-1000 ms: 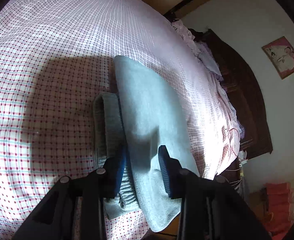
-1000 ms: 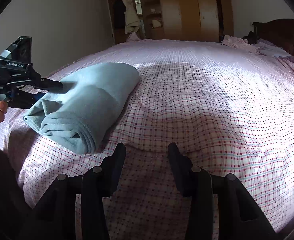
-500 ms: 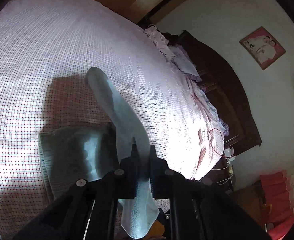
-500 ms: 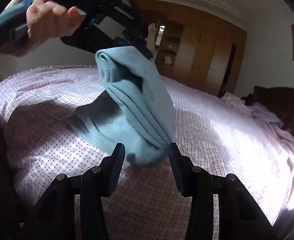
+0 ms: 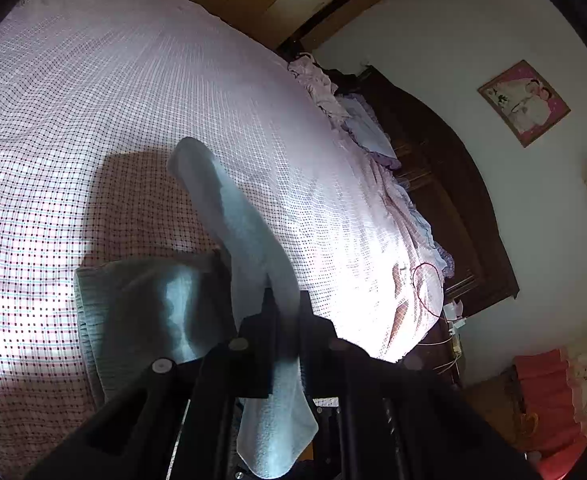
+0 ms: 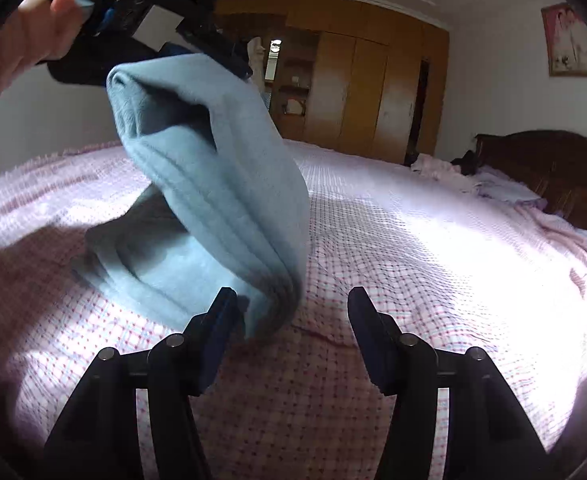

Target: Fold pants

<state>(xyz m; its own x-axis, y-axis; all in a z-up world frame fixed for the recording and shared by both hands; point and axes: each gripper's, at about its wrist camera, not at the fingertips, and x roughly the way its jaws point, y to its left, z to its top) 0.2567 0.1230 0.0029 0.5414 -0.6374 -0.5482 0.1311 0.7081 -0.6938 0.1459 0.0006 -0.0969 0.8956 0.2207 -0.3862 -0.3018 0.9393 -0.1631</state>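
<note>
Blue-grey fleece, the pants (image 6: 213, 184) hang in a folded bundle above the bed (image 6: 413, 248), their upper end pinched up high and their lower folds still touching the checked cover. From the right wrist the left gripper (image 6: 221, 56) is seen at the top of the bundle, held in a hand (image 6: 25, 44) at the upper left, with its fingers hidden behind the cloth. Only the left wrist view shows that grip closely: the left gripper (image 5: 283, 304) is clamped tight on a narrow fold of the pants (image 5: 237, 220), one end trailing below the jaws and the rest draped down to a shaded heap on the cover (a dark shadow lies beside it). The right gripper (image 6: 291, 300) stands low at the near foot of the bundle, jaws apart and just widened, its left fingertip (image 6: 225, 304) against the cloth, nothing pinched. Farther off, a wooden wardrobe (image 6: 357, 96) and a dark headboard (image 6: 553, 160) with crumpled bedding (image 6: 493, 188) before it.
</note>
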